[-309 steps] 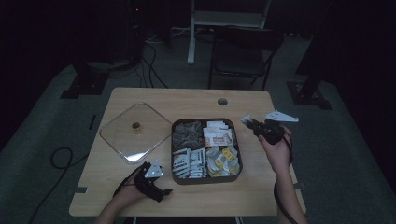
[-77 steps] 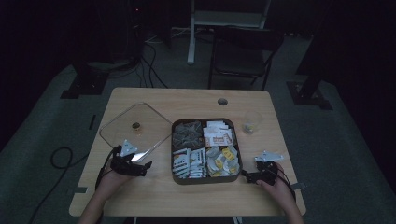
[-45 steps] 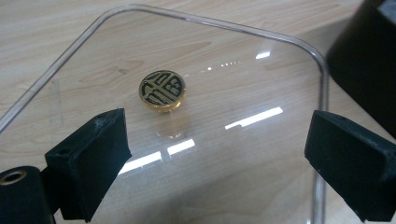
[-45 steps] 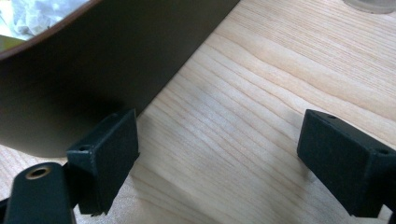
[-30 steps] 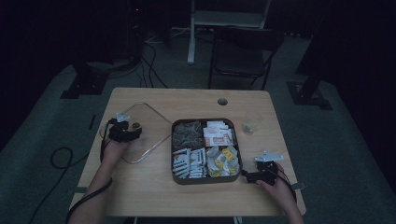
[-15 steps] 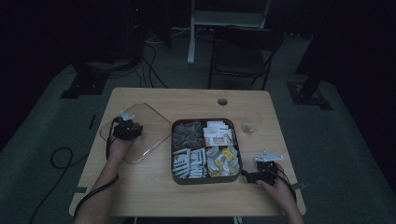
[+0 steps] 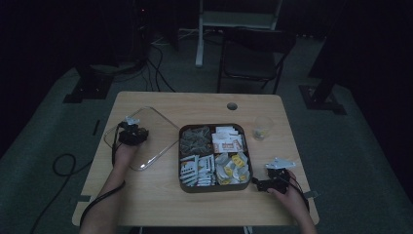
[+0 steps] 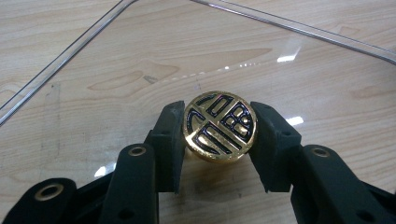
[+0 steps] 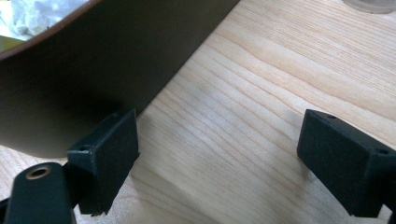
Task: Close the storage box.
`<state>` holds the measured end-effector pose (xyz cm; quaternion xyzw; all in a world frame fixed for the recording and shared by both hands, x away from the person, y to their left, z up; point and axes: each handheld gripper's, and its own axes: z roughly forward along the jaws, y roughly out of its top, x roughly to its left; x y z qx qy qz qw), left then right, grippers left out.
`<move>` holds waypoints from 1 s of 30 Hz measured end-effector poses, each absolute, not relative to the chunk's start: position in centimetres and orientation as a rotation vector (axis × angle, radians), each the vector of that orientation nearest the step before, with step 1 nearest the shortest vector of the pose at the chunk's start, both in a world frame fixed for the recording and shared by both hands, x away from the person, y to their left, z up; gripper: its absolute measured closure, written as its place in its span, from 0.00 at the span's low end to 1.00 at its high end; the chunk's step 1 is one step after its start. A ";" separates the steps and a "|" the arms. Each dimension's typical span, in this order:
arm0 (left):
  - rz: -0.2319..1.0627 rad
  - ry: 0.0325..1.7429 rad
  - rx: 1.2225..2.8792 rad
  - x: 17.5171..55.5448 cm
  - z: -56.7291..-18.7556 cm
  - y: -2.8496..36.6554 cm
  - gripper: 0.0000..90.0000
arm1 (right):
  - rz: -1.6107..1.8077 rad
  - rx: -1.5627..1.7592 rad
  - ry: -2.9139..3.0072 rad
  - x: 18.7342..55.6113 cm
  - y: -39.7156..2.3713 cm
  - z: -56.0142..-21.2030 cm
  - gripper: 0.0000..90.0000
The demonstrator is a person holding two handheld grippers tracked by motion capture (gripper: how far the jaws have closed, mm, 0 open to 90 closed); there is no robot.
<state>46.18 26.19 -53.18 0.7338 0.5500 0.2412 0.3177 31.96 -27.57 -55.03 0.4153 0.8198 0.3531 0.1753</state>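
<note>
A clear lid lies flat on the table's left half, with the wood showing through its glass. My left gripper is shut on the lid's round gold knob, which bears a black pattern; one black pad presses each side of it. A brown compartment tray full of packets sits mid-table. My right gripper rests open on the table at the tray's front right corner. In the right gripper view its left pad stands beside the tray's dark wall, with bare wood between the pads.
A small clear cup stands right of the tray near the back. The tabletop has a cable hole at its back edge. A dark chair stands behind the table, and cables run across the floor at left.
The left gripper went from the table's front left up onto the lid's knob and has barely moved in the last second. The right gripper has stayed by the tray's corner.
</note>
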 end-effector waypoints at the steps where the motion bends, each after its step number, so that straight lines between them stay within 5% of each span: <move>1: 0.635 1.448 1.930 46.2 -53.2 26.2 0.65 | 1.001 1.177 2.323 32.0 -27.6 -55.0 0.14; 30: 0.640 1.484 1.901 45.0 -49.3 27.0 0.66 | 1.000 1.177 2.323 32.0 -27.6 -55.0 0.14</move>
